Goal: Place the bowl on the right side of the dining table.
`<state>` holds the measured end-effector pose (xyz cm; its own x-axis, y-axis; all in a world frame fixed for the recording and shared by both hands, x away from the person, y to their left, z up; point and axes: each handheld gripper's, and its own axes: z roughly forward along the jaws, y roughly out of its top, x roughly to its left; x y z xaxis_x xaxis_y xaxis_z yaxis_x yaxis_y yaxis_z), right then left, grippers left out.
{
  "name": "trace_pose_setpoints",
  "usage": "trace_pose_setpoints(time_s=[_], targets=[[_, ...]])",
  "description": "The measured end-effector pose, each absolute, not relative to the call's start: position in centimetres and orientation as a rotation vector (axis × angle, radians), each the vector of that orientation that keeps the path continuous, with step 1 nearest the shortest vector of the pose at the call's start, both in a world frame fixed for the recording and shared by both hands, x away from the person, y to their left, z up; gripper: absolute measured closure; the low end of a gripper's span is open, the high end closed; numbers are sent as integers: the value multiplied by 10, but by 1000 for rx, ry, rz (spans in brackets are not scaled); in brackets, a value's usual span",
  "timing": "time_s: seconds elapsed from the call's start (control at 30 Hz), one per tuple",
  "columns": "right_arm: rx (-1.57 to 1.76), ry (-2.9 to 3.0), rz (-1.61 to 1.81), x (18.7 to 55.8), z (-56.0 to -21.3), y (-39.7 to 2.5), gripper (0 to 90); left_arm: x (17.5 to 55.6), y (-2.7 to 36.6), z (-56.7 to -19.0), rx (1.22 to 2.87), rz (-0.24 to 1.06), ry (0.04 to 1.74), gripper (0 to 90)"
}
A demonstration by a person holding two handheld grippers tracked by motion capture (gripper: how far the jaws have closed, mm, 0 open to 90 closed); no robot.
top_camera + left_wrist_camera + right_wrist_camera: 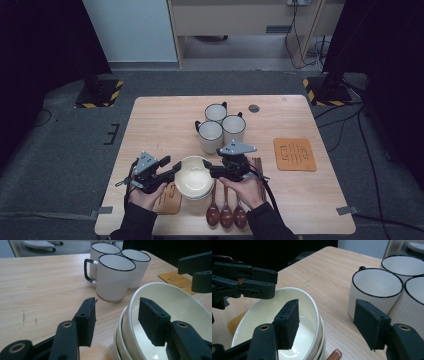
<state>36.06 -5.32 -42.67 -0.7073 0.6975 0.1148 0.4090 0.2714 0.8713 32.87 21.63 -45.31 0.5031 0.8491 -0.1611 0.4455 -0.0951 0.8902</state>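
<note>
Both claws gape, left claw (175, 171) and right claw (212, 171) each straddling the top bowl's (192, 180) rim.

A stack of bowls (193, 184) sits near the front edge of the table (160, 120), about at its middle. Its left side rests on a coaster (169, 200). The left gripper (172, 171) stands at the stack's left rim, one jaw inside the top bowl and one outside; the right gripper (212, 172) stands at its right rim the same way. Behind the stack, three mugs (220, 126) cluster together, touching. Just right of the stack, three spoons (226, 215) lie side by side at the near edge. Farther right lies a second coaster (295, 154), well apart from the mugs.
</note>
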Motion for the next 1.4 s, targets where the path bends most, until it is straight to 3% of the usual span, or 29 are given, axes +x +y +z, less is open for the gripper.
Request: trace_pose_setpoints(time_s=[1.07, 1.4], targets=[[1012, 2362, 1294, 359, -451, -36, 744, 329, 206, -460, 1778, 435, 1114, 771], [1019, 2357, 1261, 360, -450, -33, 769, 329, 204, -459, 1783, 441, 1114, 811]])
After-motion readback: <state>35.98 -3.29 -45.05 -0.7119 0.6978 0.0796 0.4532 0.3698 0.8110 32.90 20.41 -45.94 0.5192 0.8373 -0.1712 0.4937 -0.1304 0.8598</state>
